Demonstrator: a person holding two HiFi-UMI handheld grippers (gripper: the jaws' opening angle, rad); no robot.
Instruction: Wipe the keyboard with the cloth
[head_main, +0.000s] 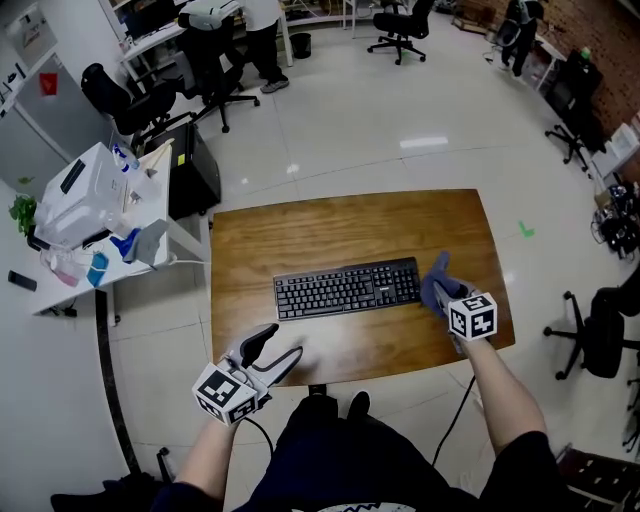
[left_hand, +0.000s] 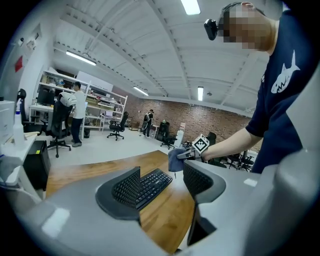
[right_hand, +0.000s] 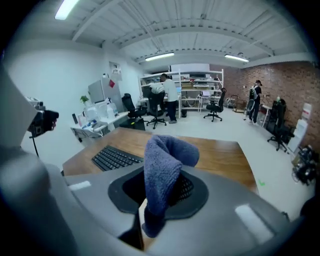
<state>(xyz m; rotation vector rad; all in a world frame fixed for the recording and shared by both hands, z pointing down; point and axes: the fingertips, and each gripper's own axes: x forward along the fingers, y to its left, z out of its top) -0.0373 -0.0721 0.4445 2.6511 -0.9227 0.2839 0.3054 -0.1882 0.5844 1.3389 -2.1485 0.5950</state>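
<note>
a black keyboard (head_main: 347, 288) sits on a brown wood-grain worktop (head_main: 350, 225), the cloth (right_hand: 167, 150) is dusky blue, and the left tongs (head_main: 283, 342) and right tongs (right_hand: 165, 187) are grey with black dimpled pads and white marker cubes (head_main: 472, 316) bearing black squares.

A wooden table (head_main: 350, 225) stands on a pale tiled floor (head_main: 400, 120). Just beside its left edge, a white side desk (head_main: 155, 205) carries a white machine (head_main: 75, 195). A black computer tower (head_main: 195, 165) sits by that desk, black office chairs (head_main: 130, 100) stand farther back, and a green mark (head_main: 526, 230) lies on the floor right of the table.
</note>
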